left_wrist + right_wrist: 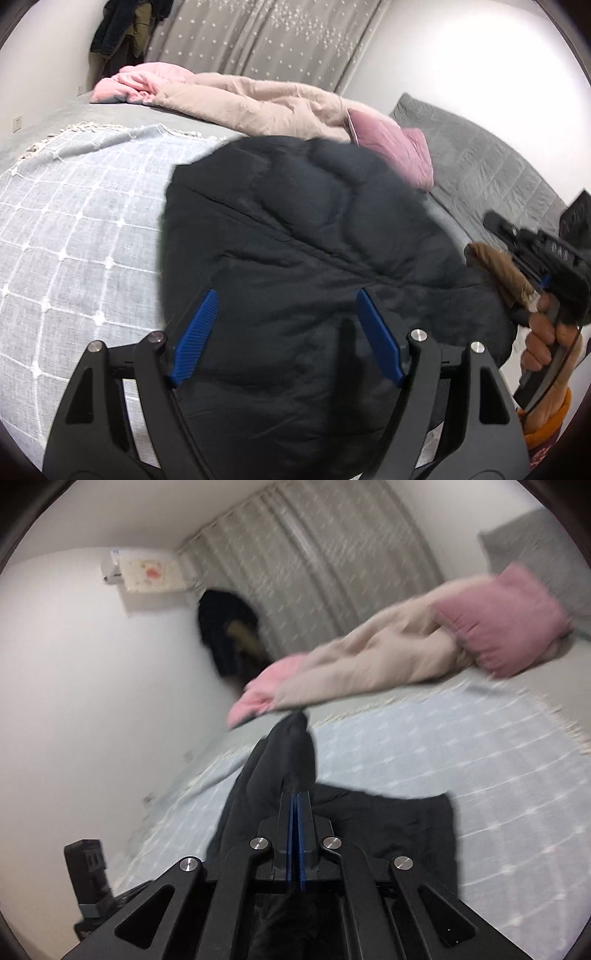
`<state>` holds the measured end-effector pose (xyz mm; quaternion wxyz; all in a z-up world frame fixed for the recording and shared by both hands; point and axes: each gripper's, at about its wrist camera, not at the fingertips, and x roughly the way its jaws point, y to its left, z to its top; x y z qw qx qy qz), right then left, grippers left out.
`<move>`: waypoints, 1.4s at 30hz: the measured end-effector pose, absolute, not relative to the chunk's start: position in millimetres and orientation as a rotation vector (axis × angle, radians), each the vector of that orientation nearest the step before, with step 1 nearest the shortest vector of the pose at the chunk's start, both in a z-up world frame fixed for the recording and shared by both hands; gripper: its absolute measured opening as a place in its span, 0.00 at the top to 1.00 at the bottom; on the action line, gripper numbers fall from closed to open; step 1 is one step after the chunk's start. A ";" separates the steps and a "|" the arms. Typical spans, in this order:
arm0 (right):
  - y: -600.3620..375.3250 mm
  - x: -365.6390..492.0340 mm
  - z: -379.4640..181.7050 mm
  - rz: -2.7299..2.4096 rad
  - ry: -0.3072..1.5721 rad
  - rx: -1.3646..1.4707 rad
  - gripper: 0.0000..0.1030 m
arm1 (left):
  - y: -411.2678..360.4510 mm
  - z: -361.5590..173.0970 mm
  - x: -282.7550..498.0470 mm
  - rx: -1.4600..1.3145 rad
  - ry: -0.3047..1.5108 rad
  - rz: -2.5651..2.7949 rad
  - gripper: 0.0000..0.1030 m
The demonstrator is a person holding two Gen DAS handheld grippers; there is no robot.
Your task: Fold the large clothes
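Note:
A black puffer jacket (295,229) lies spread on a light blue checked blanket (74,229) on the bed. My left gripper (286,295) hangs open just above the jacket's near part, its blue pads (195,339) wide apart with nothing between them. A hand holds my right gripper (495,221) off the jacket's right edge, and a brown furry strip (495,269) sits just under it. In the right wrist view the right gripper (295,795) is shut, pads together, over the jacket (388,823). Dark fabric reaches its tips; I cannot tell if any is pinched.
A beige and pink quilt (258,99) lies bunched across the far side of the bed, next to a mauve pillow (399,147) and grey quilted bedding (480,158). Dark clothes (225,627) hang by the curtain. A black device (88,871) stands beside the bed.

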<state>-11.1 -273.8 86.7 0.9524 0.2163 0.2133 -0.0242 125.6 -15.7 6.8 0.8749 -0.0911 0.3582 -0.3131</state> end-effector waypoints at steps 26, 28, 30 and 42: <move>-247.9 1.5 90.7 -0.008 0.514 0.414 0.95 | -45.6 21.9 108.3 0.031 0.656 -0.578 0.22; -256.2 -10.9 85.7 -0.078 0.521 0.409 0.95 | -44.4 17.0 113.4 0.029 0.682 -0.561 0.22; -271.5 -15.7 60.6 -0.176 0.602 0.448 0.94 | -47.5 5.2 120.3 0.038 0.733 -0.544 0.22; -293.9 -25.0 2.7 -0.366 0.816 0.441 0.33 | -36.4 -14.3 145.5 -0.118 0.918 -0.608 0.15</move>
